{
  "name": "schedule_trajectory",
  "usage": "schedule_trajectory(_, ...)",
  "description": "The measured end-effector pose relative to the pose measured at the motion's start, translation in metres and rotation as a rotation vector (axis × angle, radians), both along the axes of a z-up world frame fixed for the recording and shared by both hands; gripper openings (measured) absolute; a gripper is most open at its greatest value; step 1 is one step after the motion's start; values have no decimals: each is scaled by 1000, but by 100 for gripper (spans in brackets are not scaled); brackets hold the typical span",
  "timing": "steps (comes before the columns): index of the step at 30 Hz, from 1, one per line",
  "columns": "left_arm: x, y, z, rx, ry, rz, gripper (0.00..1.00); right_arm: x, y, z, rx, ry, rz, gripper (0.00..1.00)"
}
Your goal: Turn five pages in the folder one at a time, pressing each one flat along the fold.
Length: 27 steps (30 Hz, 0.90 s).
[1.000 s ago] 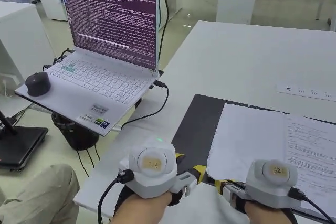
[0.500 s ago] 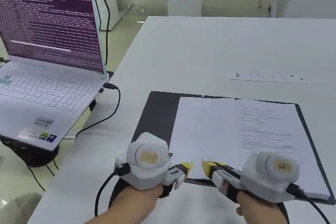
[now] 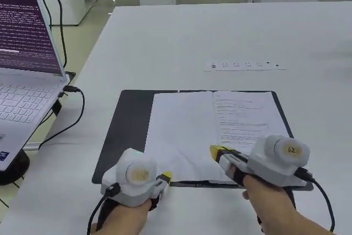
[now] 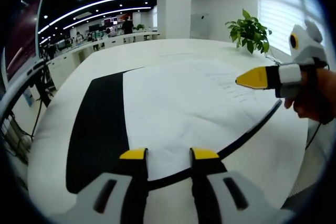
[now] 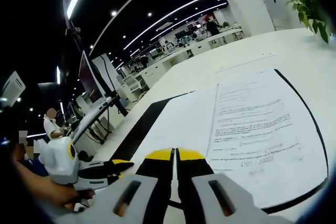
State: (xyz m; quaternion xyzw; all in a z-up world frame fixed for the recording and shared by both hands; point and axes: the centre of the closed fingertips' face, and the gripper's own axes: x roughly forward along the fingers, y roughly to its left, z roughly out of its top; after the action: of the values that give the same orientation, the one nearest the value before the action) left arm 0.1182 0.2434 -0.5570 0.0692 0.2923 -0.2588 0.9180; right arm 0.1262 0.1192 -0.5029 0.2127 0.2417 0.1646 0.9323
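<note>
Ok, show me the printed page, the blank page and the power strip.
printed page (image 3: 242, 116), head view, middle of its text block.
blank page (image 3: 181, 125), head view, its bare centre.
power strip (image 3: 245, 65), head view, middle of its white body.

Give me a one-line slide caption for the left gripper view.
Open left gripper poised at the near edge of the open folder, right gripper with its yellow tip above the printed page.
</note>
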Motion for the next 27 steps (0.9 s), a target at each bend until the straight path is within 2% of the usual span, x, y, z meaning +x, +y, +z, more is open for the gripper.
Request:
schedule_trajectory(3, -1, 1, 1, -33, -31, 4, 31, 9, -2, -5, 2, 4, 8, 0)
schedule_trajectory(5, -1, 1, 0, -34, -43, -6, 31, 14, -2, -8, -3, 7, 14, 0)
schedule_trajectory(15, 1, 1, 1, -46, -52, 7, 31, 53, -14, -25, -17, 29, 4, 0)
schedule_trajectory(23, 2, 1, 0, -46, -54, 6, 31, 93, -30, -34, 28, 61, -75, 0)
schedule_trajectory(27, 2, 1, 1, -46, -54, 6, 31, 101, -29, -38, 29, 72, -79, 0)
